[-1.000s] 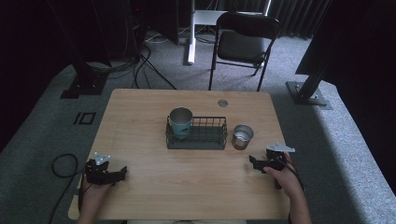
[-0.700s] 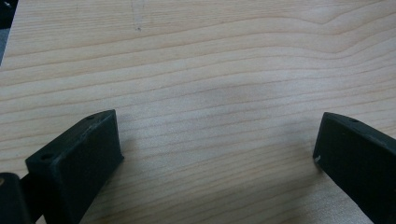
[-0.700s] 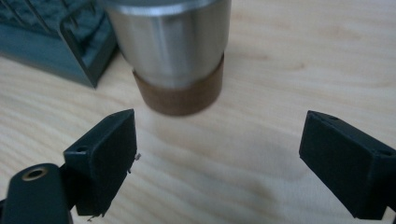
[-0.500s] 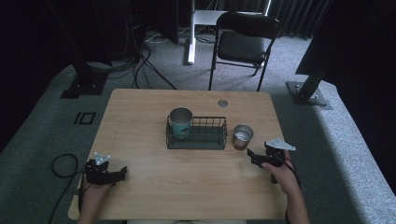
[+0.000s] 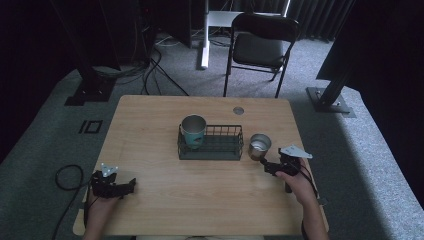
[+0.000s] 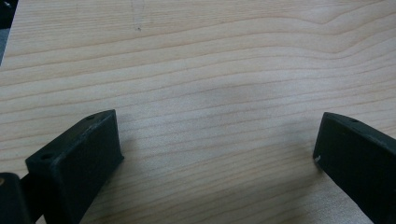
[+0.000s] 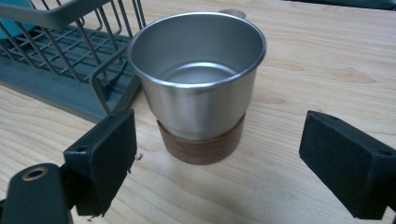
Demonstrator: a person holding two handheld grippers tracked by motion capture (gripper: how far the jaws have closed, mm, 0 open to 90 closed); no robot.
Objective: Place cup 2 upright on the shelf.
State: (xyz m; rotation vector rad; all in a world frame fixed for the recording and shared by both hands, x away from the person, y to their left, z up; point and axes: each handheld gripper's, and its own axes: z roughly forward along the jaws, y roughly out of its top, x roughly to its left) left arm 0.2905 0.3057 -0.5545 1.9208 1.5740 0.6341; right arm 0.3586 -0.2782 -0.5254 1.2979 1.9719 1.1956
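A steel cup with a brown wooden base (image 5: 259,145) (image 7: 201,91) stands upright and empty on the table, just right of a dark wire basket (image 5: 220,149) (image 7: 60,51). A teal cup (image 5: 193,131) stands in the basket's left end. My right gripper (image 5: 267,167) (image 7: 219,163) is open, its jaws wide apart just short of the steel cup and not touching it. At the table's near left corner my left gripper (image 5: 127,187) (image 6: 217,149) rests open over bare wood with nothing between its jaws.
The wooden table (image 5: 150,125) has a round cable hole (image 5: 238,110) near its far edge. A black folding chair (image 5: 262,47) stands behind the table, with stand bases (image 5: 330,97) and cables (image 5: 150,65) on the grey carpet.
My right gripper has moved forward and slightly left, closing in on the steel cup. The left gripper has stayed put.
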